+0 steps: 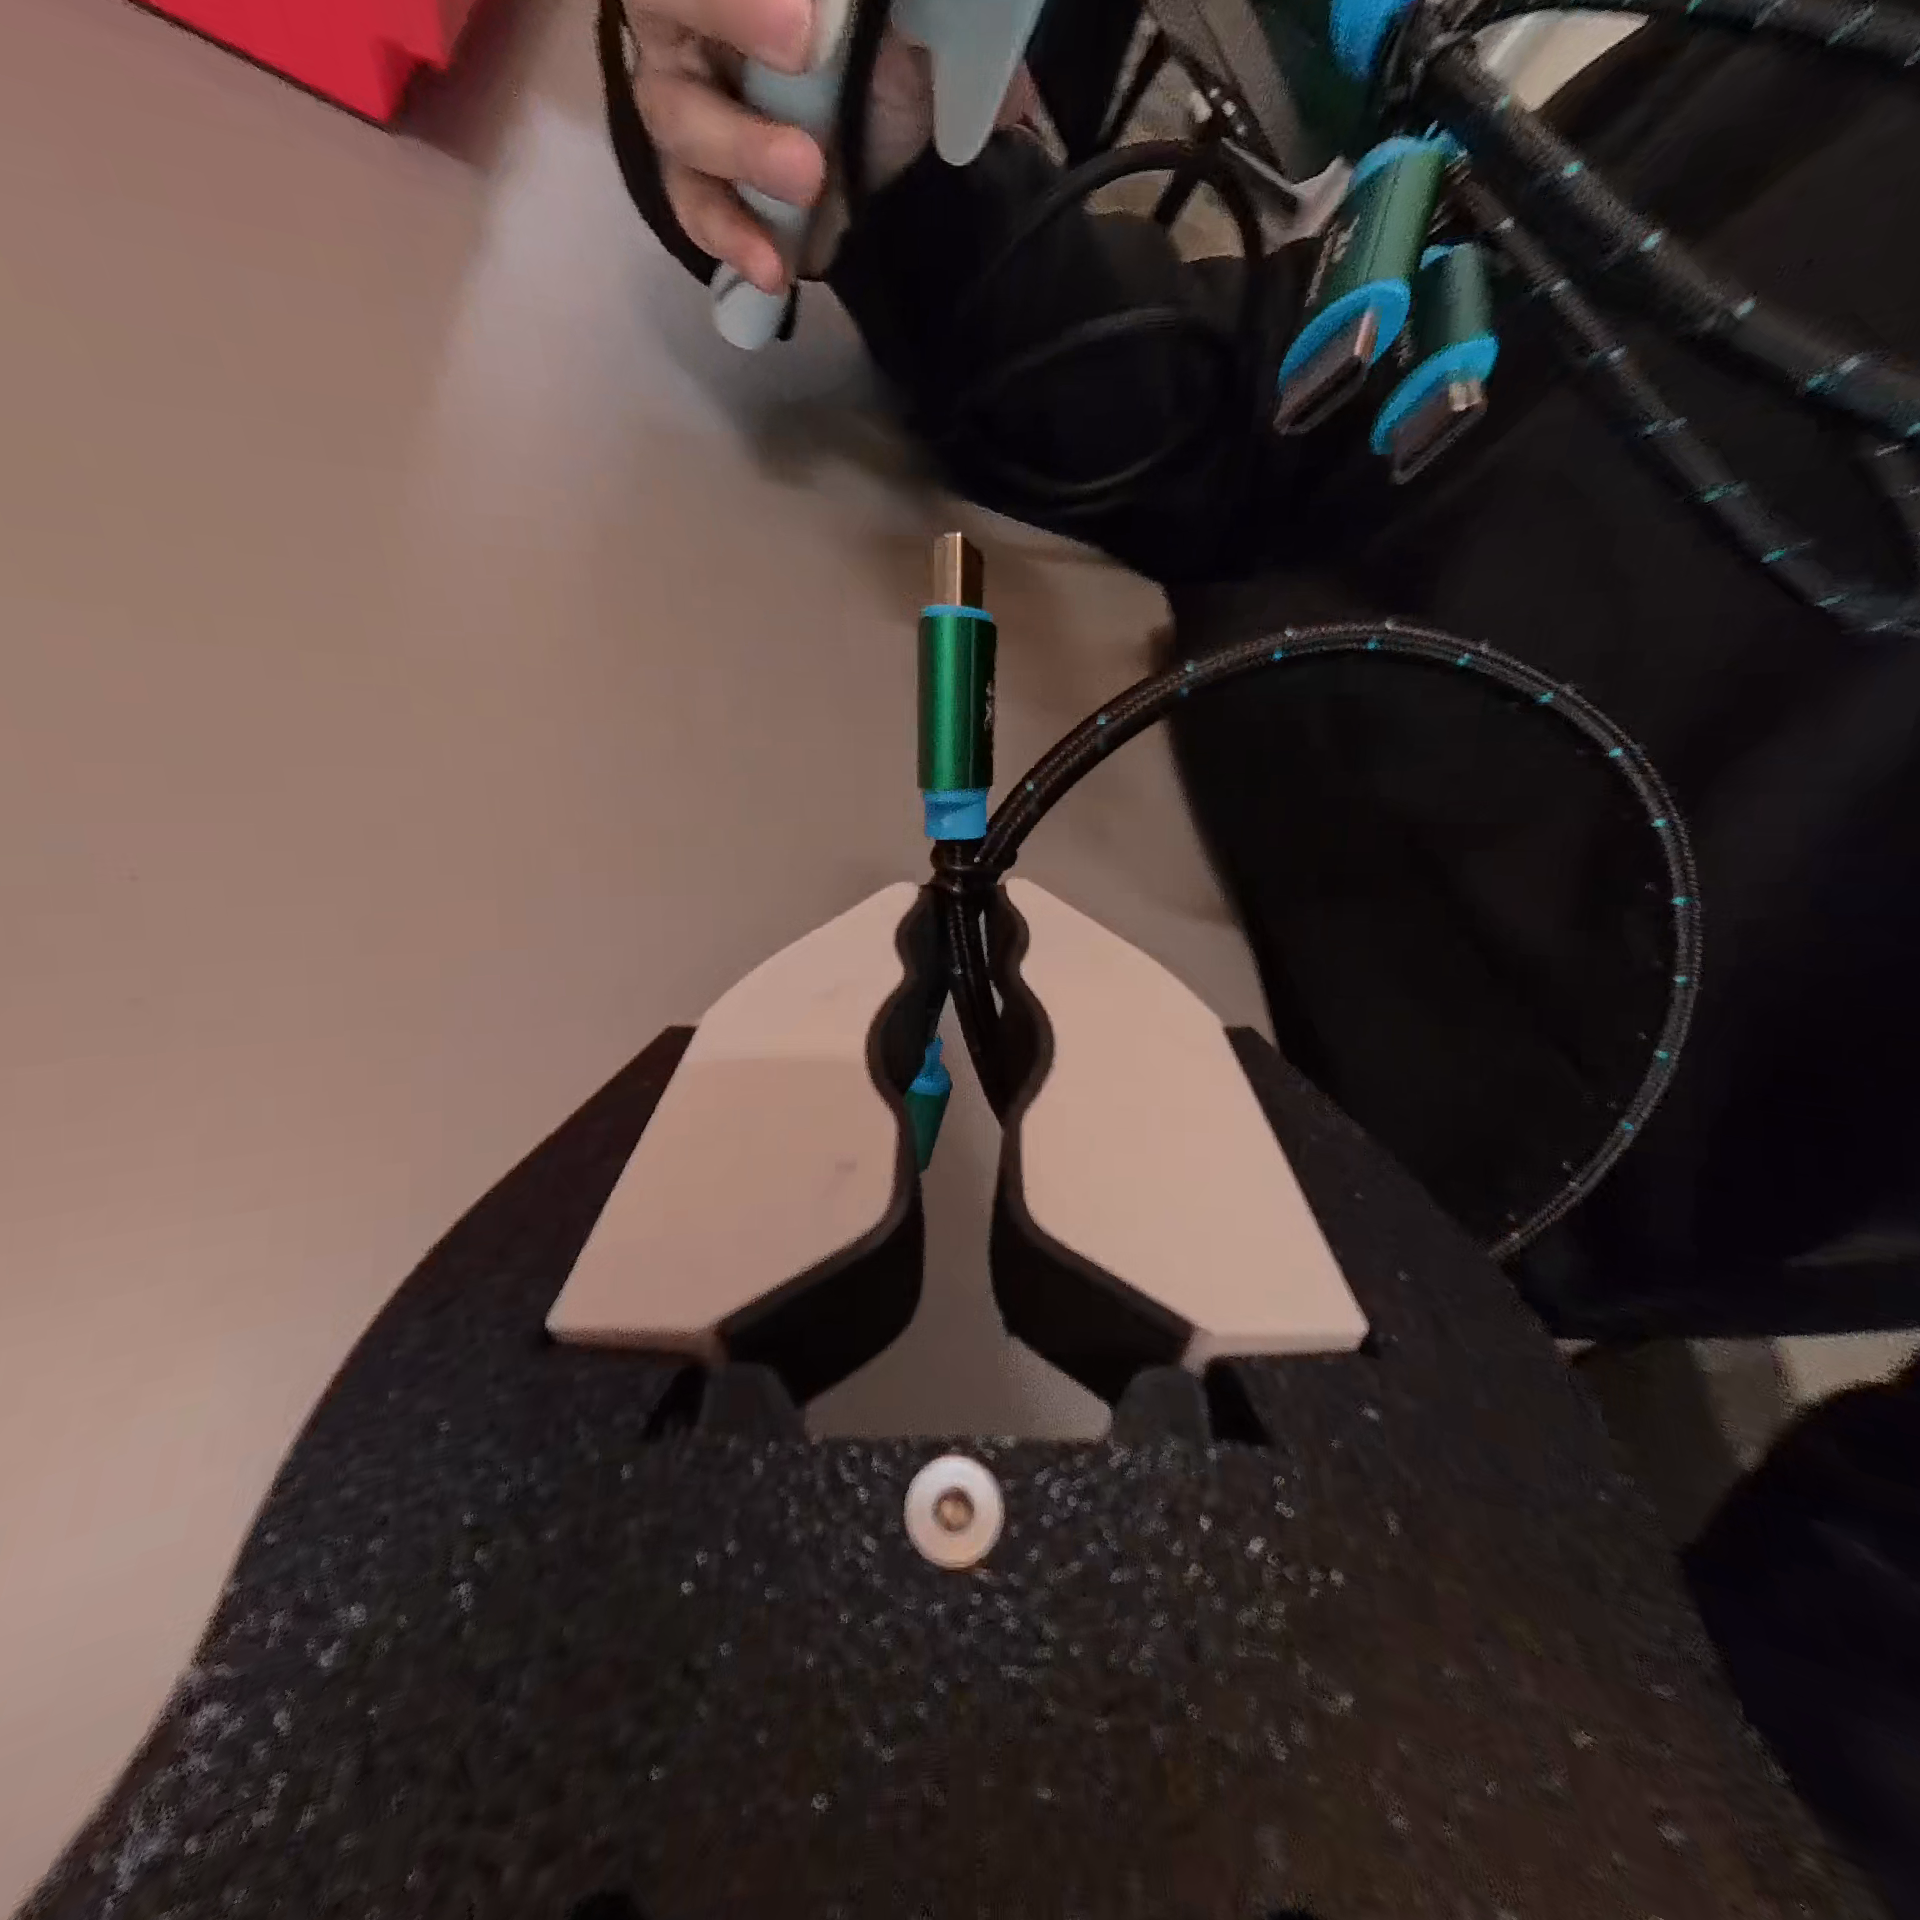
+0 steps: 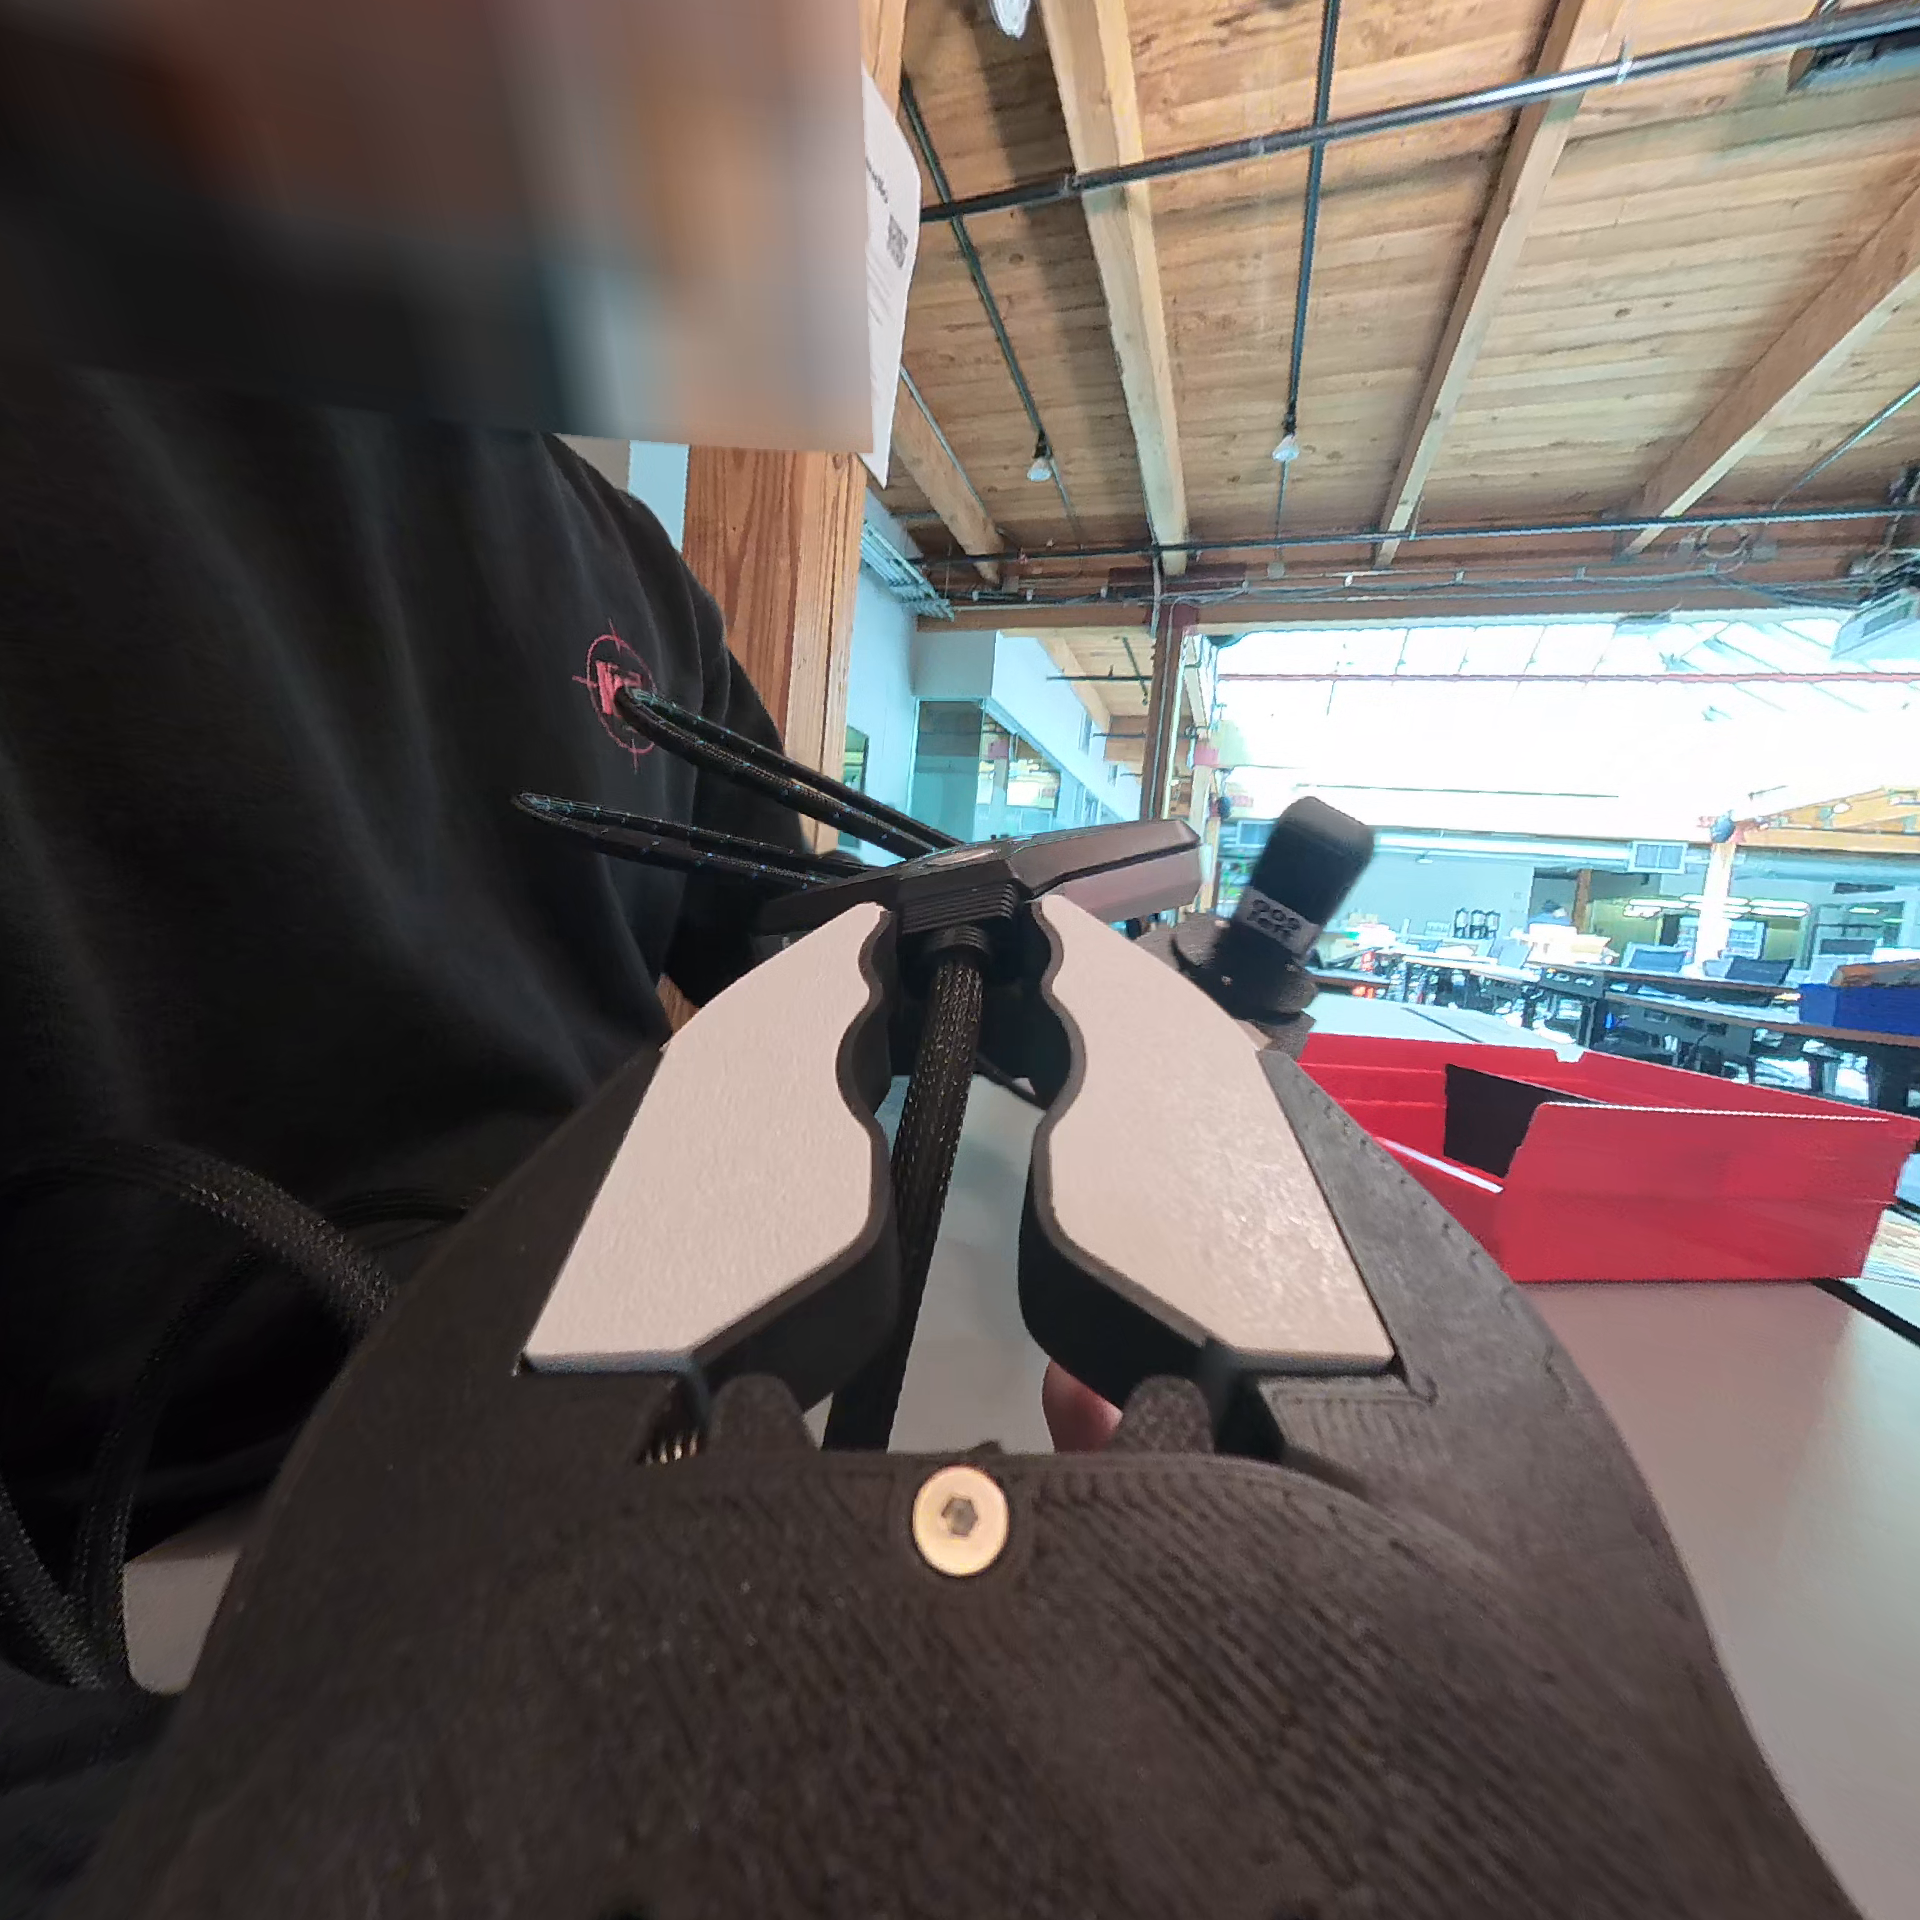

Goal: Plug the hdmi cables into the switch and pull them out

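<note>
- Grip first: your left gripper is clamped on the braided cable just behind a green HDMI plug, and the plug stands straight out past the fingertips with its gold tip bare and well clear of the tan table.
- Because you pinch cord and not the plug body, I judge the plug can swivel under push; regrip on the green shell if you can.
- Your right gripper is closed on the black neck where the thick braided lead enters the switch, which sits tilted up in the air, not resting on the table.
- Two thin braided cables already run out of the switch's far side toward your dark sweatshirt.
- The free port cannot be seen from either view, so turn the switch until its port edge faces the left plug before you close the gap.
- Line up the plug's wide face with the slot, then push along the plug's long axis only.
- Keep the two loose green plugs dangling beside the right hand out of the path.
- Mind the cable loop; it may drag the plug sideways.
</note>
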Available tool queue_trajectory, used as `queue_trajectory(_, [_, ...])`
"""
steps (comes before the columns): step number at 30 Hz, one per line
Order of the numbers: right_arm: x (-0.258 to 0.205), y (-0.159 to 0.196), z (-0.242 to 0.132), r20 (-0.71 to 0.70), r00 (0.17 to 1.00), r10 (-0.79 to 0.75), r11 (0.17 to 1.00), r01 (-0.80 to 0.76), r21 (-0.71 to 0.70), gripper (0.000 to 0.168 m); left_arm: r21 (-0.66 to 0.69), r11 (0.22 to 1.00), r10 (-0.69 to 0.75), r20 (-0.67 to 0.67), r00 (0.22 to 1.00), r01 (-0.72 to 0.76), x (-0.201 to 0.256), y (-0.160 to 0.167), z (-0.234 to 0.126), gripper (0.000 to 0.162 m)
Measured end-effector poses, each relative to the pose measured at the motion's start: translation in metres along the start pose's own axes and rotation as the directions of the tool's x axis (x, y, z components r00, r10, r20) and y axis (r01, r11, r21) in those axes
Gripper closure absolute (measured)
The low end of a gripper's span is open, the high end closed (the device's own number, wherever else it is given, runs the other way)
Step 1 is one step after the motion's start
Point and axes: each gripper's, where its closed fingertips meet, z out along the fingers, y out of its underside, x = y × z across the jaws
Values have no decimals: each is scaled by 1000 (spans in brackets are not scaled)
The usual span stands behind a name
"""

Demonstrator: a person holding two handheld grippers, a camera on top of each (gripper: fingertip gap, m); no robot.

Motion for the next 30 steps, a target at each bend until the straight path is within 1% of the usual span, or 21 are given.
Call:
queue_trajectory(2, [-1, 2, 1, 9, 1000, 7, 1000, -7, -11, 146, -16, 997, -74, -82, 994, 73, 4, 7, -2, 153])
queue_trajectory(4, [-1, 4, 2, 8, 1000, 11, 1000, -11, -19, 145, -64, 985, -171, -158, 973, 162, 6, 17, -3, 153])
queue_trajectory(7, [-2, 5, 2, 17, 1000, 16, 1000, -16, -24, 146, -162, 949, -300, -217, 929, 269, 7, 33, 1, 153])
queue_trajectory(10, [-1, 4, 1, 9, 1000, 15, 1000, -15, -18, 146, -274, 890, -426, -211, 880, 365, 2, 47, 9, 153])
queue_trajectory(13, [1, 4, -3, -8, 1000, 12, 999, -12, -32, 146, -322, 866, -450, -168, 877, 383, -10, 50, 18, 153])
queue_trajectory(15, [0, 5, -5, -12, 1000, 19, 998, -20, -52, 145, -357, 869, -403, -105, 909, 343, -23, 55, 22, 151])
queue_trajectory(17, [-2, 8, -7, -5, 1000, 29, 997, -29, -74, 145, -407, 867, -312, 2, 950, 286, -43, 64, 24, 149])
queue_trajectory(19, [-4, 10, -7, 8, 999, 46, 995, -45, -89, 145, -407, 886, -227, 34, 973, 221, -54, 61, 27, 149])
queue_trajectory(22, [-5, 15, -5, 19, 998, 66, 992, -64, -107, 145, -408, 909, -36, 131, 991, 87, -71, 54, 26, 145])
queue_trajectory(24, [-5, 18, -4, 22, 997, 71, 990, -67, -124, 145, -451, 893, 122, 211, 970, -14, -81, 52, 22, 138])
queue_trajectory(26, [-4, 20, -3, 18, 998, 68, 989, -65, -136, 145, -505, 859, 254, 287, 924, -80, -90, 52, 17, 131])
queue_trajectory(28, [-4, 20, -4, 14, 998, 67, 988, -64, -139, 145, -546, 827, 362, 339, 868, -131, -93, 50, 16, 124])
queue_trajectory(30, [-3, 21, -4, 8, 998, 63, 988, -61, -145, 145, -577, 797, 470, 407, 783, -178, -96, 45, 12, 122])
